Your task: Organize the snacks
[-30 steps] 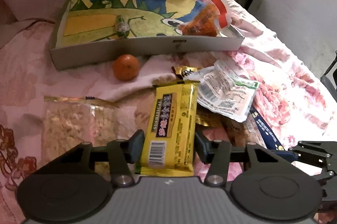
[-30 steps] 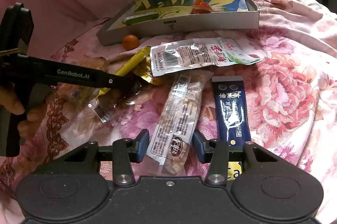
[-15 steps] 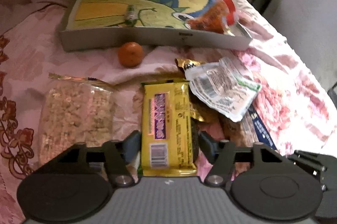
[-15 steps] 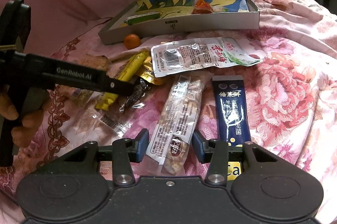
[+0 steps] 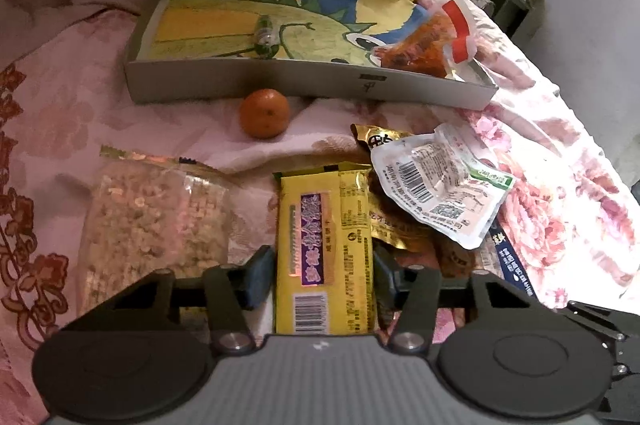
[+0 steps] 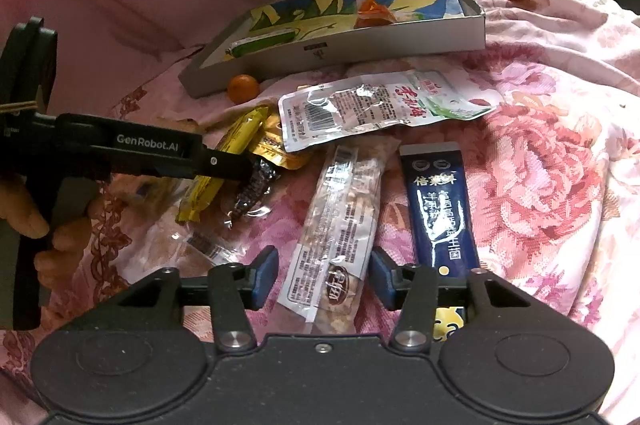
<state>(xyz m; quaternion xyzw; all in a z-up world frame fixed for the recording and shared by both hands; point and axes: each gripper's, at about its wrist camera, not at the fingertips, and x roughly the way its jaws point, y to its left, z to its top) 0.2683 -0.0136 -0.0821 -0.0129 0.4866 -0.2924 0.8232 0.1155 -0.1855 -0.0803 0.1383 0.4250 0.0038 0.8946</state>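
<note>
A yellow snack bar (image 5: 320, 245) lies lengthwise between the fingers of my left gripper (image 5: 320, 265). The jaws are closing and both pads press its long edges. The right wrist view shows this gripper (image 6: 248, 169) from the side, on the yellow bar (image 6: 240, 129). My right gripper (image 6: 323, 273) straddles a clear nut packet (image 6: 340, 217). Its jaws are opening, and a gap shows between each pad and the packet. Behind stands a shallow box (image 5: 312, 81) with a cartoon lining, holding an orange pouch (image 5: 420, 49) and a green tube (image 5: 266, 37).
On the pink flowered bedspread lie a mandarin (image 5: 264, 113), a clear bag of crumbly grain (image 5: 152, 217), a white pouch (image 5: 436, 185), a gold packet (image 5: 384, 139) and a dark blue sachet (image 6: 436, 205). A hand (image 6: 36, 221) holds the left gripper's handle. Dark furniture stands at the back right.
The left jaws spread off the yellow bar, then came back onto it, and that view rolled slightly. The right jaws have parted a little from the nut packet.
</note>
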